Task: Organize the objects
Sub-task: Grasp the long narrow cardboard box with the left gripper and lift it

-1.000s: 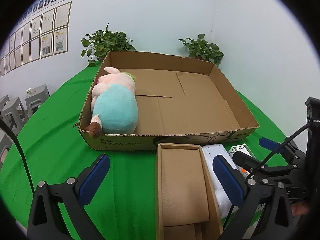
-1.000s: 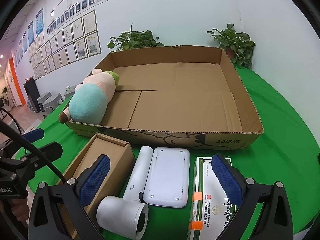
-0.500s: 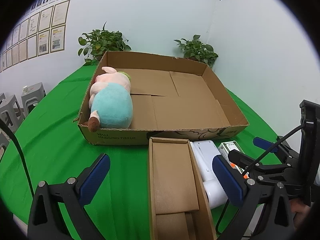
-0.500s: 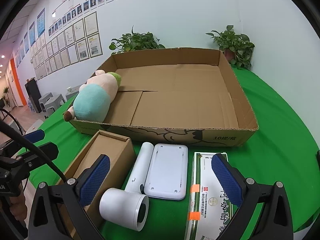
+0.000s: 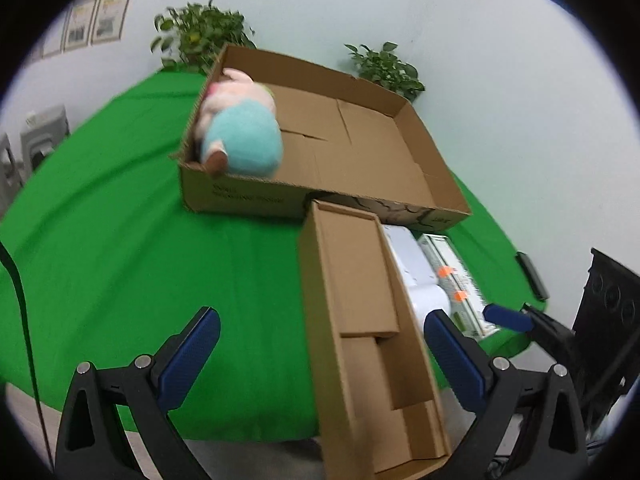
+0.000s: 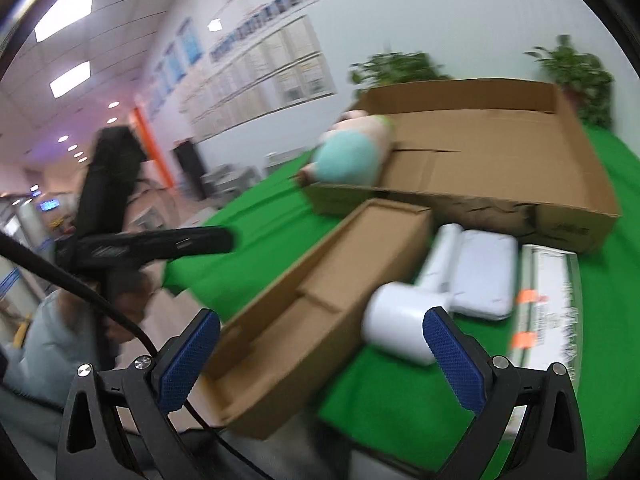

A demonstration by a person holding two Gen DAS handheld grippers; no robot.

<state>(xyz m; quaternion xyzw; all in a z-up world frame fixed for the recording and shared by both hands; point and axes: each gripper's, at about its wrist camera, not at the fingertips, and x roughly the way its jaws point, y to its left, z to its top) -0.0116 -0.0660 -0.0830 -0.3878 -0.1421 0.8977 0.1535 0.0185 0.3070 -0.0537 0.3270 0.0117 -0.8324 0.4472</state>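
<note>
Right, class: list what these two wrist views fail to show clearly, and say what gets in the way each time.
- Print on the big box, left view: blurred, unreadable.
- Green carton label, right view: motion blur; left view hides part behind the long box.
- White pad: hidden in left view by the long box.
- Long box near end: cut off by the frame edge, left view.
- Wall frames, right view: smeared and too small.

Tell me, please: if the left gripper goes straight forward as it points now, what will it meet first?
Probably the long narrow cardboard box, lying open-topped between the open left gripper's fingers; depth is uncertain, so it could pass just above.
</note>
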